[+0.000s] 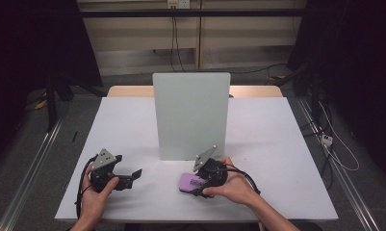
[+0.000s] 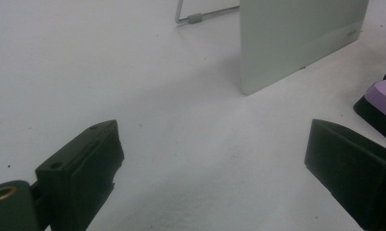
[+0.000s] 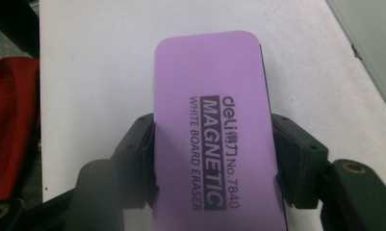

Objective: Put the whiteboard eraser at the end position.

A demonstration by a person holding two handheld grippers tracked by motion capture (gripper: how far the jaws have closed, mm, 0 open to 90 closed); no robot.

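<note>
Eraser point(image 3: 214, 125) pinched by right gripper point(image 3: 214, 163), near end cut off; left gripper point(image 2: 210, 173) spread, empty.

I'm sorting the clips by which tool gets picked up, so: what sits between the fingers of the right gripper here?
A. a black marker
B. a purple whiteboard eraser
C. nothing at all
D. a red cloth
B: in the right gripper view the purple whiteboard eraser, printed "MAGNETIC WHITE BOARD ERASER", sits between the fingers of the right gripper, which press against its two long edges.
</note>
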